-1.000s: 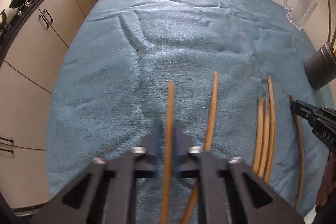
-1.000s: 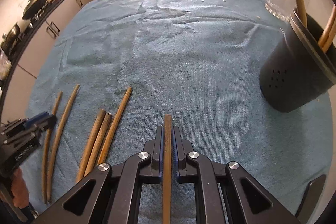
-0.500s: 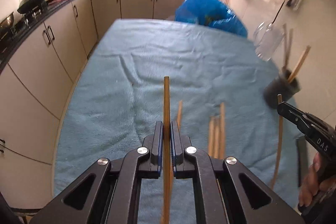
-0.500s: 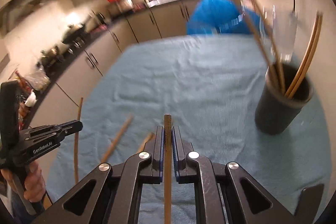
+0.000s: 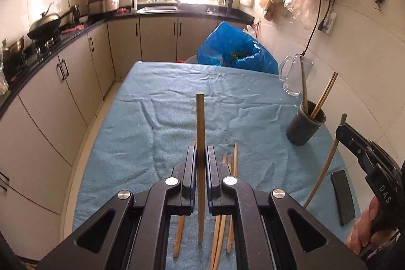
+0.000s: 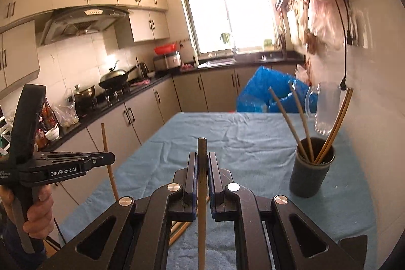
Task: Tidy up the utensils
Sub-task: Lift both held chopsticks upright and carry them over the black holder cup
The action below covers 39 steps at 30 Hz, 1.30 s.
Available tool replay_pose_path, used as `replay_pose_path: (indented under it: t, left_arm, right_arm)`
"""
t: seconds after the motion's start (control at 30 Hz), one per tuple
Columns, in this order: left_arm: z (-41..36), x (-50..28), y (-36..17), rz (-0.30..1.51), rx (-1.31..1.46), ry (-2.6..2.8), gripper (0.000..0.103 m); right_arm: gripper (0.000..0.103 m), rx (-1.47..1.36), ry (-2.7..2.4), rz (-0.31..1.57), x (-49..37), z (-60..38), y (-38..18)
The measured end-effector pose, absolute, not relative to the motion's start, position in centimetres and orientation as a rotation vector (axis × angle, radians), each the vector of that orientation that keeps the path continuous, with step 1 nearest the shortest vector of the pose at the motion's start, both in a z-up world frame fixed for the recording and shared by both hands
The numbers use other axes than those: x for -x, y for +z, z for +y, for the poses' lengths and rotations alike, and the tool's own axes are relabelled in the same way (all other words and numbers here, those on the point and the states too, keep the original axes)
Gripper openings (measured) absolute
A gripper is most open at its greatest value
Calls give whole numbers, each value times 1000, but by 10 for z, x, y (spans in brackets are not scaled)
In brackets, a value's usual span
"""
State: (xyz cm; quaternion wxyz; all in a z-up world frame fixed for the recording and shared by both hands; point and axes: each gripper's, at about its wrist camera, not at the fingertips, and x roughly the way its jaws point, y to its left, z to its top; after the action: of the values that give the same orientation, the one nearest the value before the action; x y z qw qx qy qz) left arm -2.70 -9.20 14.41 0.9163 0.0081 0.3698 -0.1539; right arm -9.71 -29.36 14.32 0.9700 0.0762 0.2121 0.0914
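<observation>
We pinch one thin wooden chopstick (image 5: pixel 200 133) in each gripper, near the dark cylindrical holder (image 5: pixel 305 127).
Only our left gripper's (image 5: pixel 201 156) view shows the black phone (image 5: pixel 343 196) beside that holder — our right gripper's (image 6: pixel 202 163) view reads "GenRobot.AI".

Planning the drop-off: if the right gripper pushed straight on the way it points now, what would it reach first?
Probably nothing close. The right gripper, shut on a chopstick, points along the blue towel toward the far cabinets. The dark holder sits off to its right, though depth is unclear.
</observation>
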Motion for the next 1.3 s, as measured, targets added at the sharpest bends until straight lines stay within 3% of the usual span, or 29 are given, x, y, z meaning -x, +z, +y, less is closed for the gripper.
replay_pose_path:
  t: [0.97,1.3]
  left_arm:
    - [-102,44,167,740,-30,-348,6]
    - [-135,42,192,727,-36,-441,6]
  right_arm:
    - [8,-241,102,334,121,-328,157]
    - [8,-252,-6,260,132,-372,186]
